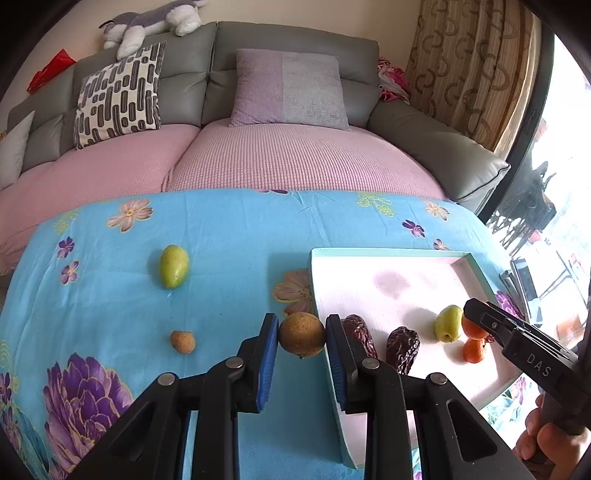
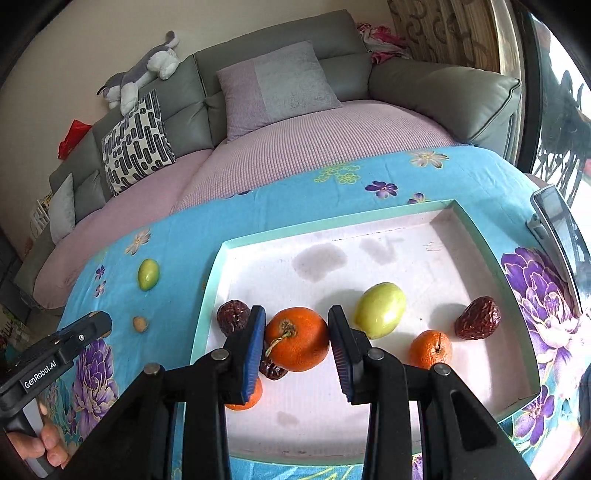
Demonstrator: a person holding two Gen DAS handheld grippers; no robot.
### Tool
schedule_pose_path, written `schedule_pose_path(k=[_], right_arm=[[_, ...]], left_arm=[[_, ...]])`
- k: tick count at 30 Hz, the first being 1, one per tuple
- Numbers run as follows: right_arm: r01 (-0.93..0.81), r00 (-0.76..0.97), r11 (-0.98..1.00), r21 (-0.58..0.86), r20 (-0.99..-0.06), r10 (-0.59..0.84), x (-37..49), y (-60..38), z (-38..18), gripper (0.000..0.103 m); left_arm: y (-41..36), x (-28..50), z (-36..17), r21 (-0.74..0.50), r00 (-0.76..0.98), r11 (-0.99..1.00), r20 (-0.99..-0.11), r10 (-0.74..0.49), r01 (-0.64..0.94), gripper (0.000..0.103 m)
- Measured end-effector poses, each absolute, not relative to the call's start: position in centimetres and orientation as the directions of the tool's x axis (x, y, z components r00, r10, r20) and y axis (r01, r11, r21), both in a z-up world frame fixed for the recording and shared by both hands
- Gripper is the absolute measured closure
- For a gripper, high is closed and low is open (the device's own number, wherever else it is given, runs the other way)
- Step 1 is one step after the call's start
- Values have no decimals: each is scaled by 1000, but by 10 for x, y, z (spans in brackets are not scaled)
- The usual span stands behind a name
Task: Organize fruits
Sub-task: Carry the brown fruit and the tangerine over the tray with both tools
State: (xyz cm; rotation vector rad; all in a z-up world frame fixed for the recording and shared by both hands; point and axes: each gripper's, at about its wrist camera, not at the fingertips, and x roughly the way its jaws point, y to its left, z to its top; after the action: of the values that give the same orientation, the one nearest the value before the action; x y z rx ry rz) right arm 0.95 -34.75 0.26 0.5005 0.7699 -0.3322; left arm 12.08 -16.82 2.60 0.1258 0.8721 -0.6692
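The left hand-held gripper (image 1: 301, 334) pinched a brown fruit (image 1: 301, 335) beside the tray (image 2: 480, 236); the right hand-held gripper (image 2: 297, 338) loosely bracketed an orange (image 2: 297, 339) inside. Either round fruit could have rolled free.

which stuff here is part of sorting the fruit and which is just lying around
Part of the job:
- tray
- large orange between the right claw fingers
- brown round fruit between the left claw fingers
- green fruit on the cloth
- small brown fruit
- dates, green fruit, small oranges in the tray

Lying about:
- sofa cushions
- plush toy
- phone
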Motion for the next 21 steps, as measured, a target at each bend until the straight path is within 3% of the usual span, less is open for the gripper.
schedule_pose_path(k=[11,21], right_arm=[[560,652,777,287,-731,-201,14,-402,14,66],[603,628,749,276,-743,-232,23,-427,2,66]], left_arm=[[-237,143,28,-137,439,750,-737,-513,648,75],[-270,151,-16,-115,404,736,-774,-488,668,75]])
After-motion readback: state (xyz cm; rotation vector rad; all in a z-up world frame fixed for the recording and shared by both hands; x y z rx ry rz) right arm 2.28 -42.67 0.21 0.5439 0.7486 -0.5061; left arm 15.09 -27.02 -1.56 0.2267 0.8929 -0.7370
